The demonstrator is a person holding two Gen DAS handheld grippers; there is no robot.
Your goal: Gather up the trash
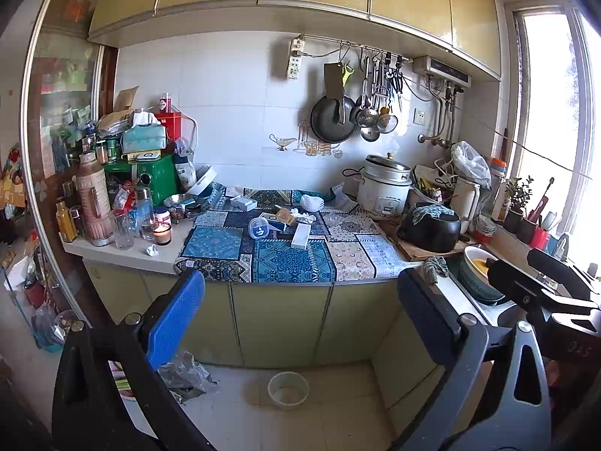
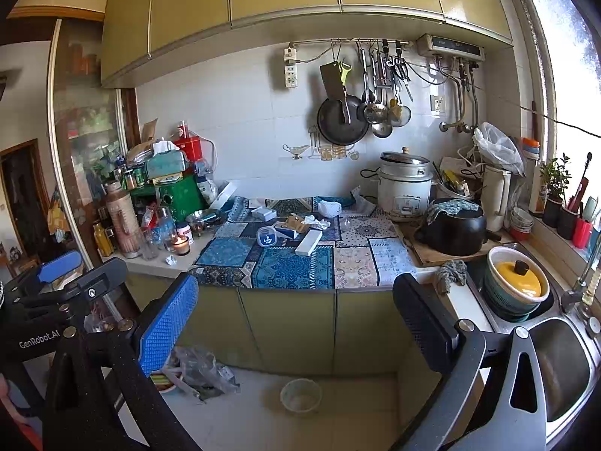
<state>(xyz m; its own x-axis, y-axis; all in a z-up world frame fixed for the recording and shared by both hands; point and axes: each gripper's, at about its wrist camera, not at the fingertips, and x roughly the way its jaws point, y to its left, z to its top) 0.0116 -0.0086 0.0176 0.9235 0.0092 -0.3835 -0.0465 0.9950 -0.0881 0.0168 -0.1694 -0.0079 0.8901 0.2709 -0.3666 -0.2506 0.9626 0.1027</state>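
Trash lies on the patterned cloth on the counter: a flat white box, crumpled white tissue, a torn brown packet, a blue round tub and a paper ball beside a lit candle. My left gripper is open and empty, well back from the counter. My right gripper is open and empty too, level with the cabinet doors.
A rice cooker, a black pot on a board and a sink with a yellow-lidded pot stand at right. Bottles and boxes crowd the left counter. A plastic bag and a bowl lie on the floor.
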